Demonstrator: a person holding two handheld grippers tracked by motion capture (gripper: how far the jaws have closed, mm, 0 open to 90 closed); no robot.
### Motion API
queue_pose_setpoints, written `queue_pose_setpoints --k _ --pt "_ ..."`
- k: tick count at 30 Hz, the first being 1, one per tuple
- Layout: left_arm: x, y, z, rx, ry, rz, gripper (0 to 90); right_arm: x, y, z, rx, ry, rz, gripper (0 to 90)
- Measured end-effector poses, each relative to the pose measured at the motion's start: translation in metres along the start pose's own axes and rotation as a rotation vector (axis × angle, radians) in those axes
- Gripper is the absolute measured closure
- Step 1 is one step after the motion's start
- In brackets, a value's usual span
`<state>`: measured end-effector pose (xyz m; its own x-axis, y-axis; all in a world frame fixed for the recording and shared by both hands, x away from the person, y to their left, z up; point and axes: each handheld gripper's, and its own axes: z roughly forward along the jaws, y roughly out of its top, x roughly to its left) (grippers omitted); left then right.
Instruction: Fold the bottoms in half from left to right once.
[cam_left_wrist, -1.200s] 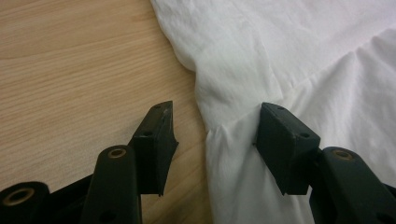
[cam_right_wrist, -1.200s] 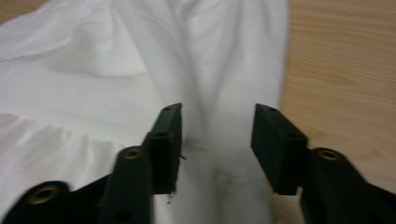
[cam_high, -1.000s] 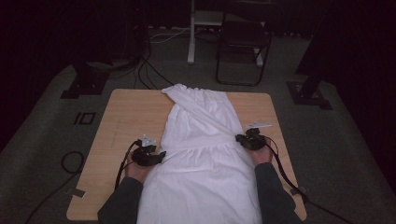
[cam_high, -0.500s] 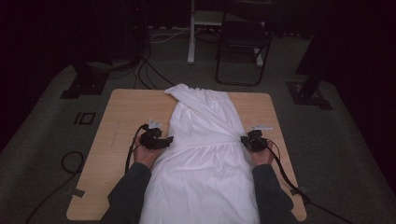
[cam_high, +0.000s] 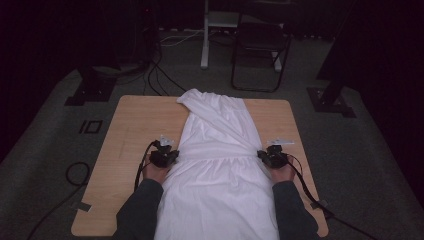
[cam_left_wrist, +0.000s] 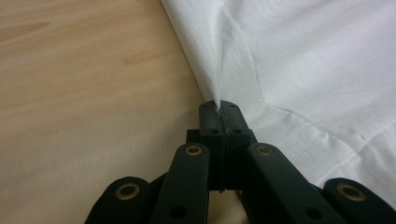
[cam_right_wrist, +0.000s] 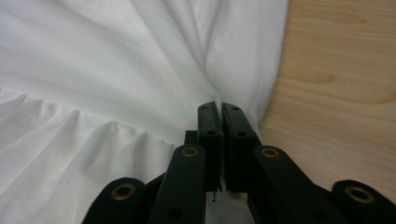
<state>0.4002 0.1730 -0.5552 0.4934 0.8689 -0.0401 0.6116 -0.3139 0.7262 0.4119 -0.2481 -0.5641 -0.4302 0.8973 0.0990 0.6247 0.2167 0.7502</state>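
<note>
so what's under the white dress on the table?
The white dress lies on the wooden table, bare wood showing on both sides. The tabletop's middle strip is covered, so anything beneath the cloth is hidden. The left gripper and right gripper pinch its edges.

high: above, looking forward-down | gripper views: close, along jaws | shared: white garment (cam_high: 220, 165) edges

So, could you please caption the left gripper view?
Left gripper shut on the white dress edge above the wooden table.
</note>
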Motion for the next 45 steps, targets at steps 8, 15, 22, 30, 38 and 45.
queue_pose_setpoints --k 8,15,22,30,38,45 --pt "-0.017 -0.035 -0.038 0.029 -0.027 0.054 90.0 0.018 -0.028 -0.027 0.008 0.045 -0.054 86.7" --pt "-0.037 -0.064 -0.063 0.031 -0.043 0.059 89.8 0.033 -0.054 -0.053 0.027 0.089 -0.053 86.6" --pt "-0.028 -0.057 -0.057 -0.063 -0.059 0.01 59.5 0.035 -0.045 -0.061 0.015 0.107 -0.062 44.1" --pt "-0.025 -0.045 -0.042 -0.087 -0.072 0.009 55.1 0.057 0.009 -0.027 -0.01 0.147 -0.156 37.0" --pt "-0.033 -0.048 -0.036 -0.052 -0.048 0.058 54.7 0.084 0.041 0.023 0.071 0.114 -0.289 46.2" --pt "-0.035 -0.048 -0.037 -0.044 -0.022 0.077 58.8 0.042 0.054 0.009 0.0 -0.103 -0.178 89.0"
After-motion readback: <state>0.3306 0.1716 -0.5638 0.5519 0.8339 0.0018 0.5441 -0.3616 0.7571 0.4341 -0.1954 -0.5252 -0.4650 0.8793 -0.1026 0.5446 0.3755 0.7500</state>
